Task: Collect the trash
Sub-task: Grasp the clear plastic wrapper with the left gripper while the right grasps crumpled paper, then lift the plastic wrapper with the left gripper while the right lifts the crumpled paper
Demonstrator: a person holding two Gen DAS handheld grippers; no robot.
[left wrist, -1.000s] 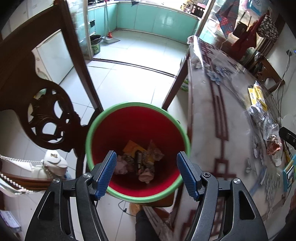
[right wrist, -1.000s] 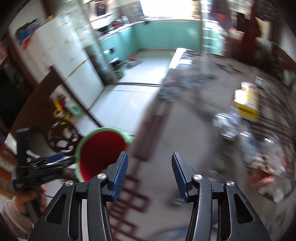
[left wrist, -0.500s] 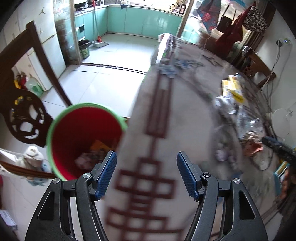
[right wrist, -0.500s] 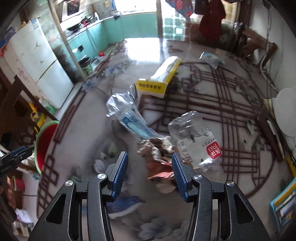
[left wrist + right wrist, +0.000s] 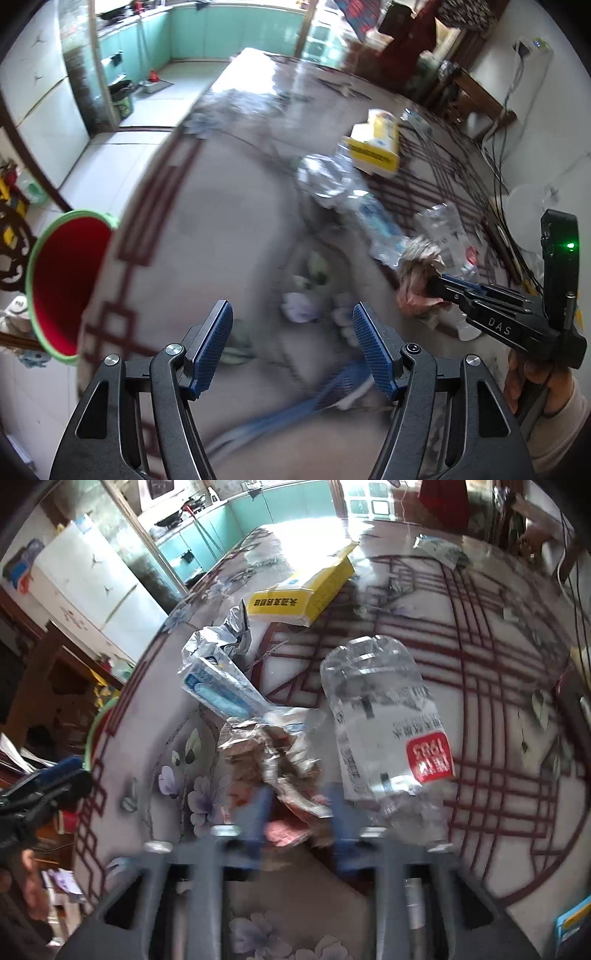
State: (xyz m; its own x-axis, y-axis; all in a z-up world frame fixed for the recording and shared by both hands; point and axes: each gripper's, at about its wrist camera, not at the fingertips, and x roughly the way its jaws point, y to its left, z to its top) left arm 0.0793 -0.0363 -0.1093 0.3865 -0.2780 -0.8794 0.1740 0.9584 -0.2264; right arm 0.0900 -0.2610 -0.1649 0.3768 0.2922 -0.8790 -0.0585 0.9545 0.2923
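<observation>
Jaws on the right gripper (image 5: pixel 295 814) are being squeezed in around a crumpled wrapper (image 5: pixel 273 753), the silvery-pink wad sitting right between the blurred blue pads, and in the left wrist view the same wad (image 5: pixel 419 273) is being pinched at the tips of that gripper (image 5: pixel 430 284), so it's basically being clamped on the wrapper. Just beside it to the right, a clear plastic bottle (image 5: pixel 384 734) with a red label is being left lying on its side, and up-left of the wad a crushed bottle (image 5: pixel 218 679) with a blue label is being left touching it. A yellow box (image 5: pixel 306 590) is lying farther back on the patterned table (image 5: pixel 498 686). The left gripper (image 5: pixel 291 343) is being held with its jaws apart and nothing between them, above a blurred stretch of tabletop where a small whitish scrap (image 5: pixel 299 306) is lying, though it's too smeared to say what it is. Off the table's left edge, the red bin (image 5: pixel 61 280) with a green rim is being kept well apart from the trash pile. A hand (image 5: pixel 532 380) in a pale sleeve is wrapped around the right gripper's handle.
</observation>
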